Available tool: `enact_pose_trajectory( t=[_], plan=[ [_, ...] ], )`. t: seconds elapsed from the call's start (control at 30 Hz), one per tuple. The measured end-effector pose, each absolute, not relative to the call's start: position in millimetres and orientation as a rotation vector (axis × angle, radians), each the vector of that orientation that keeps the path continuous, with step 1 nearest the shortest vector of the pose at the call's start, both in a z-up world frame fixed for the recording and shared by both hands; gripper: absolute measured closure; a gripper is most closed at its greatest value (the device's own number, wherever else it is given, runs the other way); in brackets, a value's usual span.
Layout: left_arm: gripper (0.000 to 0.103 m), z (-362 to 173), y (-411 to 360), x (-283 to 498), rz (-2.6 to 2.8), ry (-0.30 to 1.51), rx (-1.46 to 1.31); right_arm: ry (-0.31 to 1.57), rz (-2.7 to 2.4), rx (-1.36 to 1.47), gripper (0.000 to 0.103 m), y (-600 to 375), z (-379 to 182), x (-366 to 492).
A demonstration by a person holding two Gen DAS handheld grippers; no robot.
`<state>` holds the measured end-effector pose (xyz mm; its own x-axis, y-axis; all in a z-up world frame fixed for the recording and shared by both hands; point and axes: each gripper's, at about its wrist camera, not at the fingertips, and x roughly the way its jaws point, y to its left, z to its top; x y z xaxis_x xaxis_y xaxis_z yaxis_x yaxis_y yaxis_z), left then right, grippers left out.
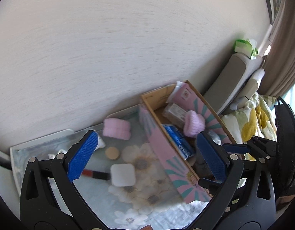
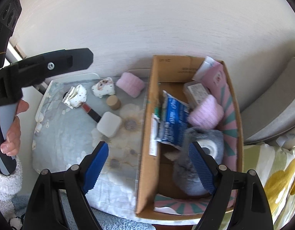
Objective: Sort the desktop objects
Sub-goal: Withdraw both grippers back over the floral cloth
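Both your claws stand wide apart and empty: the left claw hangs over the middle of the surface, and the right claw straddles the near part of the cardboard box's left wall, one pad over the surface and the other over the box.

What remains to sort lies toward the surface's far edge. The white square case sits nearest the middle, touching the dark end of the red lip-gloss tube. The round wooden cap stands just beyond it. The pink rolled cloth lies at the far edge against the box wall, with two patterned fabric pieces further left. A second pink roll, a blue packet and a grey fluffy roll already lie in the box.

The risks, as I judge them:
- Closing on the white case could drag or roll the lip-gloss tube, since they touch.
- The wooden cap looks likely to tip and roll if a pad clips it.
- Your right claw's pad is close to the box wall; coming down there could shove the box toward the right-hand edge.
- Your claws are near each other by the box, so reaching for the same item invites a collision.
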<state>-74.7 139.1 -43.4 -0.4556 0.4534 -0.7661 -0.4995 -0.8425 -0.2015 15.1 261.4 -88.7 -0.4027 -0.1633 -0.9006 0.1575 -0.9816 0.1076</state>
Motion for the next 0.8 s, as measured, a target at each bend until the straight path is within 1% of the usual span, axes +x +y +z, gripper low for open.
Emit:
enact_pose_trajectory(
  t=[0.47,0.8],
  plan=[
    [0.000,-51,50,-76,2.391,-0.032,-1.232,0.070,-2.386,1.583,0.020,203,-101,6],
    [0.000,-60,6,-78,2.440,-0.076,-1.269,0.101,-2.352,1.593,0.020,175,-108,-1]
  ],
)
